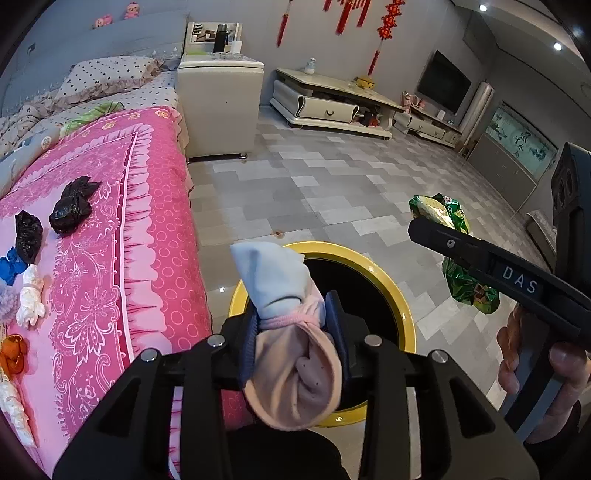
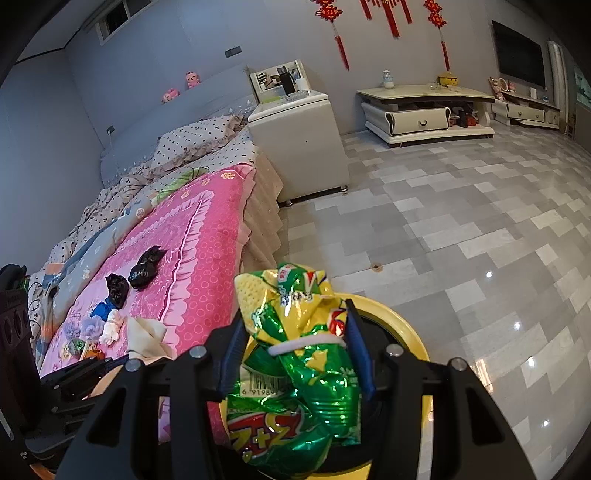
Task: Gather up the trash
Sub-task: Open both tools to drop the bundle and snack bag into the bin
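Left wrist view: pink bedspread [image 1: 122,236] strewn with black bags [image 1: 70,206]; left gripper [image 1: 295,321] pinched on knotted pink-blue cloth bundle [image 1: 291,332] above yellow-rimmed bin [image 1: 402,295]; right gripper [image 2: 295,354] clamped on green snack bag [image 2: 295,369], over the bin.

A home bedroom: a bed [image 2: 192,221] with pink floral blanket and dotted pillow [image 1: 107,74], a white nightstand [image 2: 299,144], wall-mounted television [image 1: 447,83], red hanging decorations [image 2: 391,18].
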